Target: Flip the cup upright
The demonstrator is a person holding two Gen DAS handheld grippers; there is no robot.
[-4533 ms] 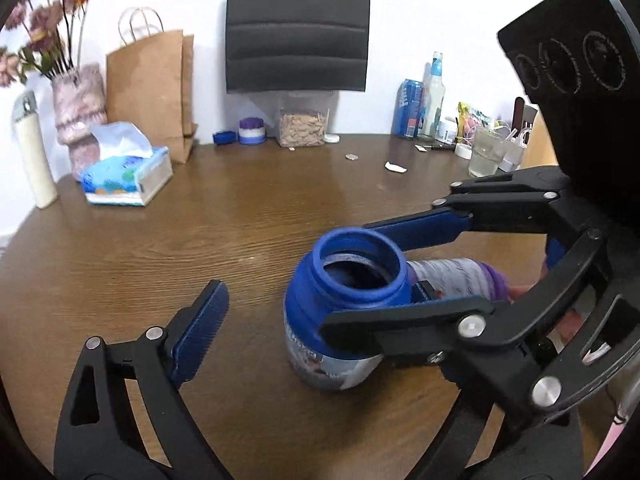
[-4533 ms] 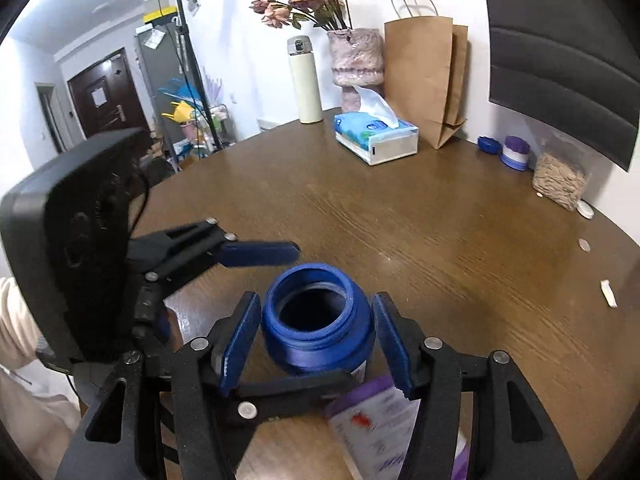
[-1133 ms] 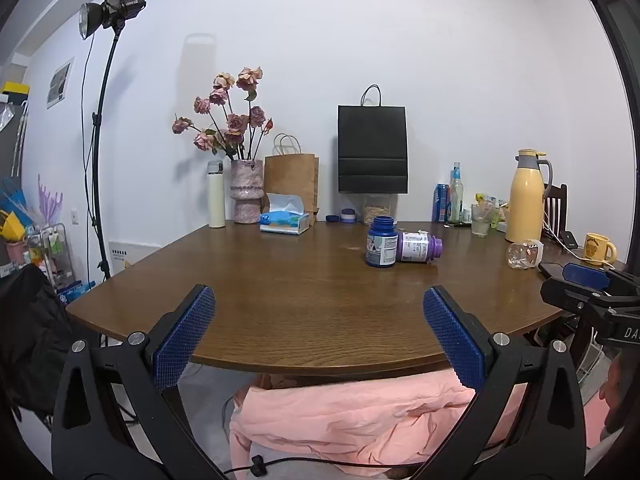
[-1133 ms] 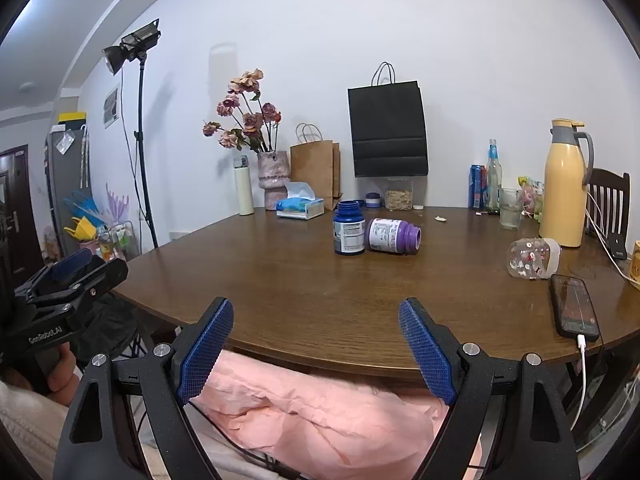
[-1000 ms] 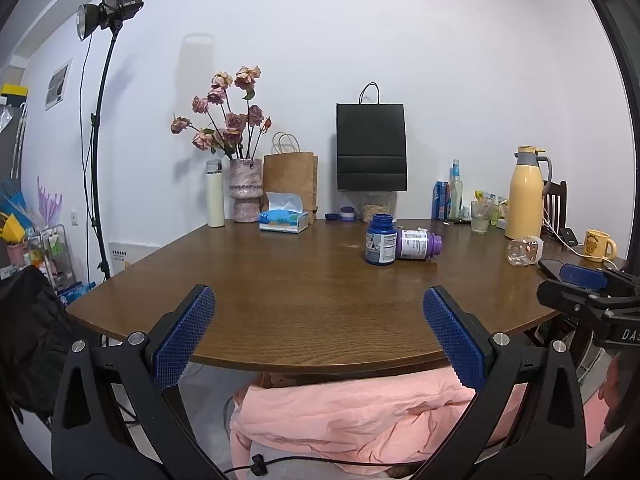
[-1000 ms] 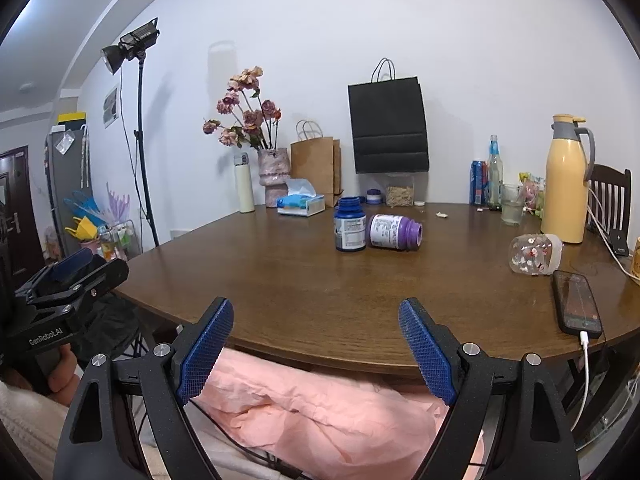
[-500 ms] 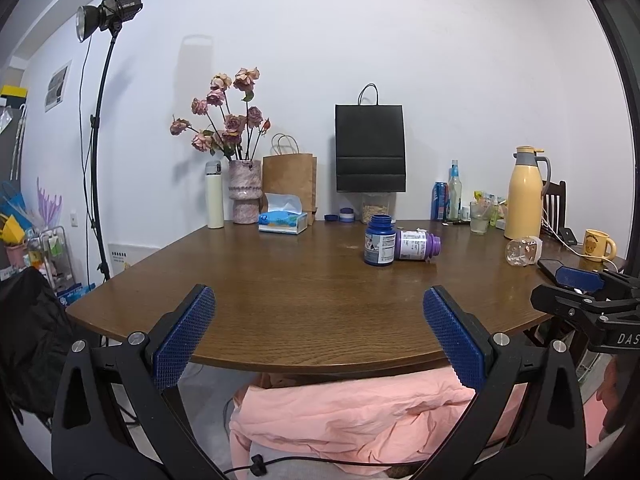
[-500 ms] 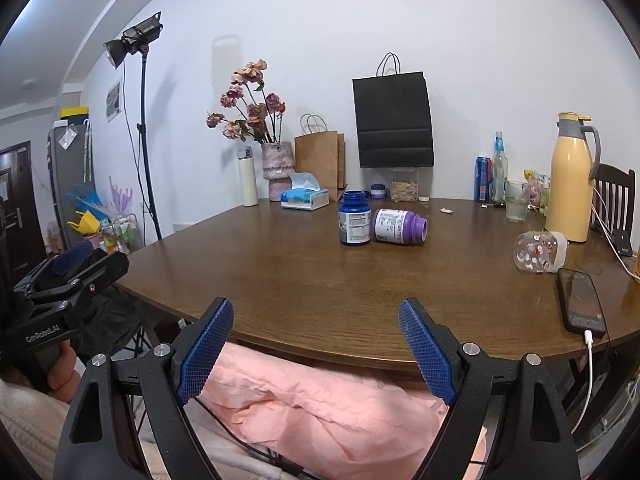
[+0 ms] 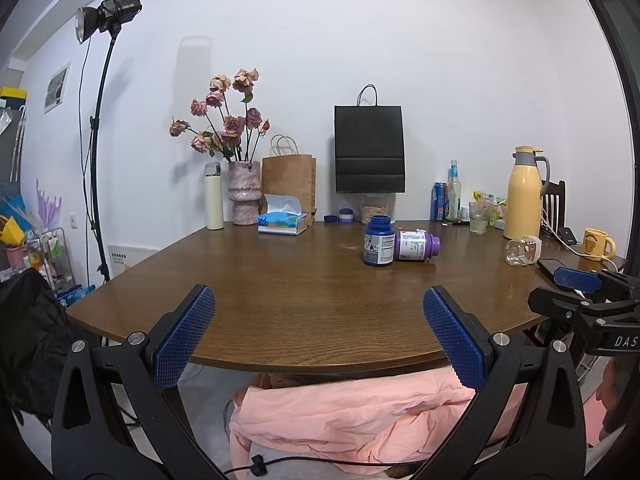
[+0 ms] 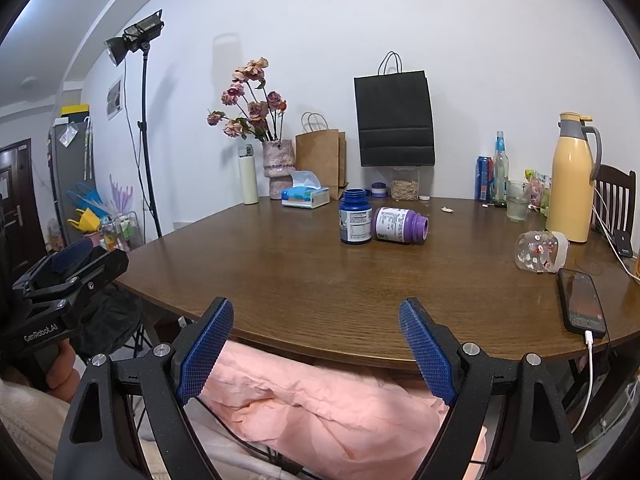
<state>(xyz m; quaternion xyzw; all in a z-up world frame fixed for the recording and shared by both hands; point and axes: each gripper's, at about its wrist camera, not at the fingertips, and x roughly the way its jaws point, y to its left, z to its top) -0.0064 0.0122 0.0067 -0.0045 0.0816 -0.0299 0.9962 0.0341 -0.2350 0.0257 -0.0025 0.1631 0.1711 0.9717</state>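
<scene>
A blue open-mouthed jar (image 9: 378, 246) (image 10: 355, 220) stands upright mid-table. Against its right side, a purple bottle (image 9: 416, 245) (image 10: 400, 225) lies flat. Further right, a clear patterned cup (image 9: 522, 250) (image 10: 540, 252) lies on its side near a phone (image 10: 582, 306). My left gripper (image 9: 318, 320) is open and holds nothing, back at the table's near edge. My right gripper (image 10: 316, 320) is open too, also at the near edge. Each gripper shows at the border of the other's view: the right gripper (image 9: 576, 284), the left gripper (image 10: 68, 264).
The round wooden table (image 9: 300, 288) carries a yellow thermos (image 9: 524, 194), a yellow mug (image 9: 596, 244), a drinking glass (image 10: 517, 200), a tissue box (image 9: 282, 222), a vase (image 9: 244, 196) and paper bags at the back. Pink cloth (image 9: 360, 412) lies below the near edge.
4.5 s ago the right gripper's fingers flanked the blue jar, both grippers close to it. Both have drawn far back to the table edge. Over the last second, barely any motion.
</scene>
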